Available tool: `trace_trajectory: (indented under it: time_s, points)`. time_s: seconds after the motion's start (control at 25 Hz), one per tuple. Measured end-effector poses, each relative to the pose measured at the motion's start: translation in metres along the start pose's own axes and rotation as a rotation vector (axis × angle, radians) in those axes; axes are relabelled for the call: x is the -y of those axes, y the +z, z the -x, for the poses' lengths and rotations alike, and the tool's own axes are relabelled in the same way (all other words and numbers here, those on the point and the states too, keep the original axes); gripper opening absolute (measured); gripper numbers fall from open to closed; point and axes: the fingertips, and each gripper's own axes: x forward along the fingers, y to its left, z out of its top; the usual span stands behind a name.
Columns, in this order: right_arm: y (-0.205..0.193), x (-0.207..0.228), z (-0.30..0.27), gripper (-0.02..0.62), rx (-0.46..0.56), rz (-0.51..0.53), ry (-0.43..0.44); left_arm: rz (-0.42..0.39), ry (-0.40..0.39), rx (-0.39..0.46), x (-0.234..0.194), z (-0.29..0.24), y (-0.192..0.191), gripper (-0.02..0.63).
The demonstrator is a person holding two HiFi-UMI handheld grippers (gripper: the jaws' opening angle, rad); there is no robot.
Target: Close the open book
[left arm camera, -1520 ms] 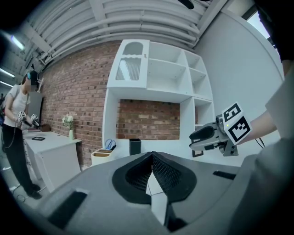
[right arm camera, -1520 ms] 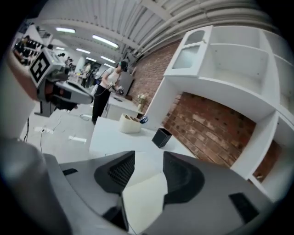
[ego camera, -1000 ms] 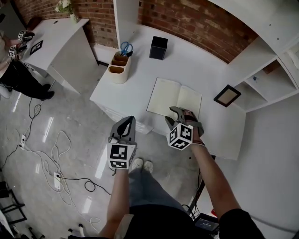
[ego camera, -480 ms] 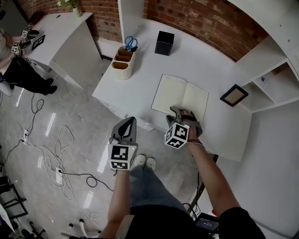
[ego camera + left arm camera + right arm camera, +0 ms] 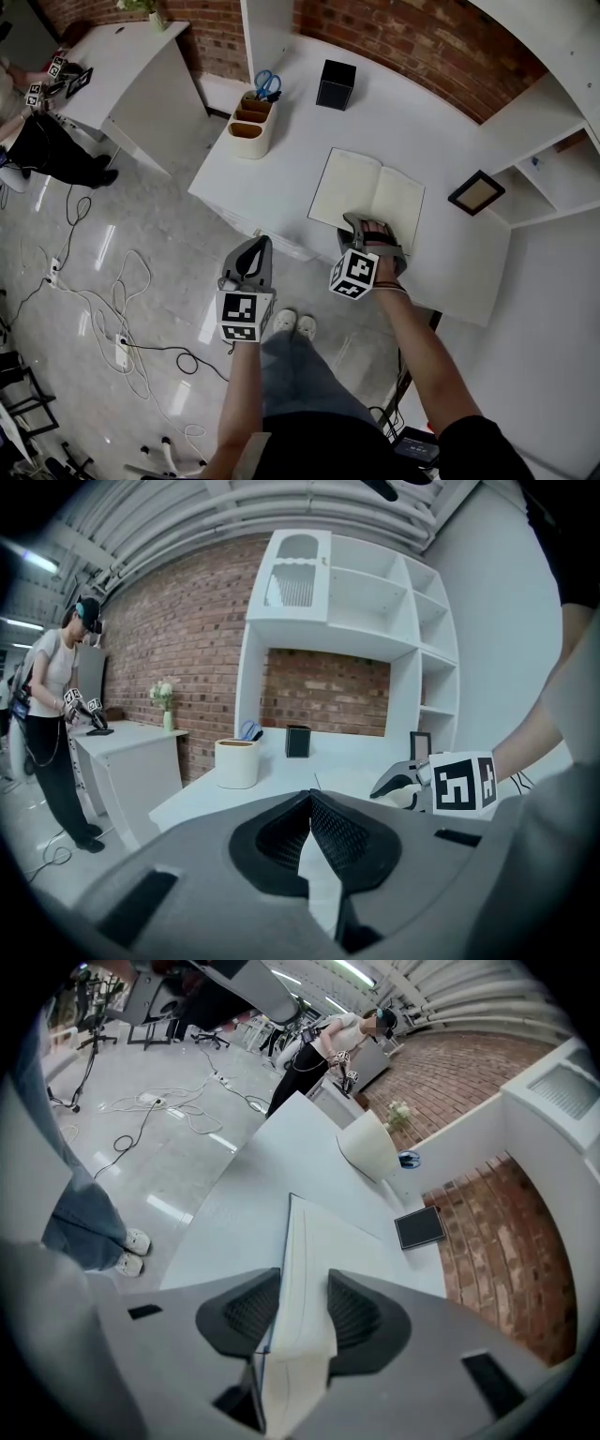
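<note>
The book lies open at mid-frame in the head view, on the smooth white desk. It shows two blank cream pages, flat rectangles that meet at a centre crease, with a thin dark-blue cover line along one side.

The right gripper is at the book's lower edge. Its grey jaws with black ribbed pads have just been closing. They now clamp that edge, and the pages fill the gap and touch both pads. The left gripper hovers at lower left, off the desk and over the floor. Its ribbed pads are pressed tip to tip with nothing between them.

A rounded cream holder with blue-handled scissors stands at the upper left of the book. A black cube-shaped box stands above the book. A dark-rimmed frame lies to the book's right. Rough red brick runs along the top. The glossy grey floor at left carries loose cables.

The book's lower edge sits near the desk's front edge. Bare desktop surrounds its other sides, with a broad strip up to the box and another across to the holder. The frame is well apart from it. White shelves close off the desk at the right.
</note>
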Motion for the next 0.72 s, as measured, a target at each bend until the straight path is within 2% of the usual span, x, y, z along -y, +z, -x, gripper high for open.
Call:
trace_trajectory:
  time_s: [0.32, 0.44, 0.56, 0.72]
  points:
    - [0.0, -0.008, 0.002, 0.064, -0.012, 0.011, -0.025, -0.003, -0.013, -0.012, 0.005, -0.003, -0.003, 0.008]
    - [0.0, -0.008, 0.003, 0.051, -0.011, -0.001, -0.038, -0.003, -0.011, -0.016, 0.004, -0.003, -0.004, 0.008]
    - [0.001, -0.005, 0.007, 0.043, 0.002, -0.05, -0.063, -0.005, -0.012, -0.016, 0.004, -0.004, -0.003, 0.008]
    - [0.001, 0.005, 0.017, 0.034, 0.046, -0.182, -0.105, -0.011, -0.02, -0.018, 0.008, -0.006, -0.002, 0.008]
